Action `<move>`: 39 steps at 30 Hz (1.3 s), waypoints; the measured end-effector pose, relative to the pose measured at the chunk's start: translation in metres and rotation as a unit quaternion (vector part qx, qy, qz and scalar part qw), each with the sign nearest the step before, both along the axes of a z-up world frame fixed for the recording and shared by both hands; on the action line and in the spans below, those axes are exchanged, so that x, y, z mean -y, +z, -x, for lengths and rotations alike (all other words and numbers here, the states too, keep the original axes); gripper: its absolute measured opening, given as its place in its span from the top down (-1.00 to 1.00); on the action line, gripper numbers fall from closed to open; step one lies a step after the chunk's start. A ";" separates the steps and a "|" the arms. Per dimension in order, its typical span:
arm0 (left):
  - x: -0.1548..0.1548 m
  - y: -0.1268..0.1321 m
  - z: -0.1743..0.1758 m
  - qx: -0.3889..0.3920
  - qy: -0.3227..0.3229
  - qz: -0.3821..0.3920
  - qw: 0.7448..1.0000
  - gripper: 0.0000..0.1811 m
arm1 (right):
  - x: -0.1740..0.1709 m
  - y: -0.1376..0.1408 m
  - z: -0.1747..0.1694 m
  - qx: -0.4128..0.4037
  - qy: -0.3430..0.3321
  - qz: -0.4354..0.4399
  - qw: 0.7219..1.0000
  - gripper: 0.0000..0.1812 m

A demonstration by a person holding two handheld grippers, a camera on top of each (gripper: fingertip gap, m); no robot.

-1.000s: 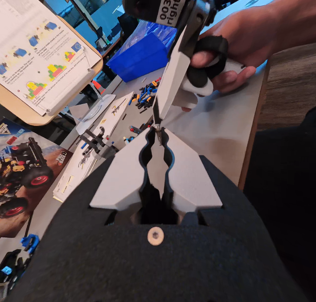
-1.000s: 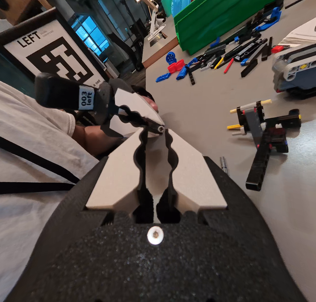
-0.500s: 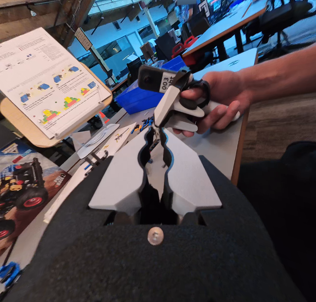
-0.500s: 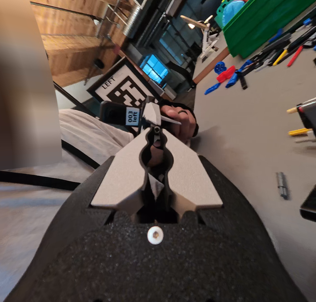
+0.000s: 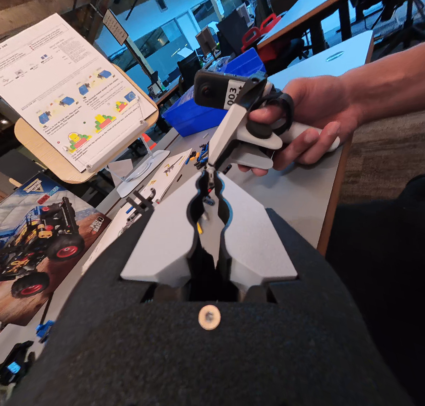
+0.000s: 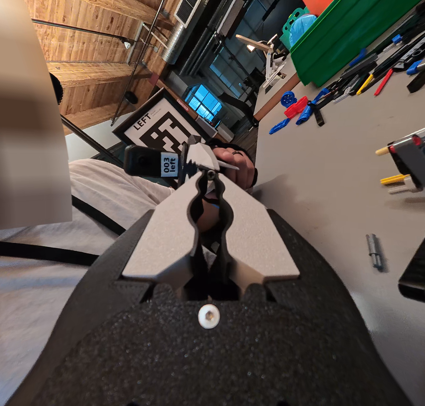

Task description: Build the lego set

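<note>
holding grey pin (image 5: 210, 172), both grippers.

Green bin (image 6: 358, 38), blue bin (image 5: 195, 116), grey table (image 6: 322, 164), black-and-white marker board (image 6: 161, 130).

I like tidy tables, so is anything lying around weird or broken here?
Nothing looks broken. One small grey pin lies alone on the table, apart from the loose-parts pile near the green bin. That's ordinary mid-build clutter.

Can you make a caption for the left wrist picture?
Two hand-held grippers meet tip to tip on a small grey pin above the grey table.
</note>
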State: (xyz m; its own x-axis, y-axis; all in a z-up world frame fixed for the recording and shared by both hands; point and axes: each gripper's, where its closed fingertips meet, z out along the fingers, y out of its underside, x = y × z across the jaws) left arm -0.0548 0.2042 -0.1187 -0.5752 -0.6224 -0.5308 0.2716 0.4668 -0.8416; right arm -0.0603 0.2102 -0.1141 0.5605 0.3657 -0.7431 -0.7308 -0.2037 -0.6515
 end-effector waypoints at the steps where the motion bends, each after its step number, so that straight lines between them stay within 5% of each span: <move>1: 0.000 0.001 0.001 0.003 0.001 -0.003 1.000 0.97 | 0.000 0.001 0.001 -0.002 0.003 -0.003 1.000 0.95; 14: 0.008 0.017 0.010 -0.009 -0.053 0.070 0.996 0.95 | 0.007 0.017 0.009 -0.095 0.075 -0.058 0.991 0.95; 39: 0.010 0.016 0.010 -0.010 -0.056 0.067 0.996 0.94 | 0.005 0.013 0.013 -0.098 0.089 -0.045 0.990 0.95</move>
State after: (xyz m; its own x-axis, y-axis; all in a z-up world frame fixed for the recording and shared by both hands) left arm -0.0651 0.1945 -0.1024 -0.6551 -0.6177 -0.4351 0.2977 0.3183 -0.9000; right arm -0.0733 0.2057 -0.1011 0.3301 0.5153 -0.7909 -0.8026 -0.2877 -0.5225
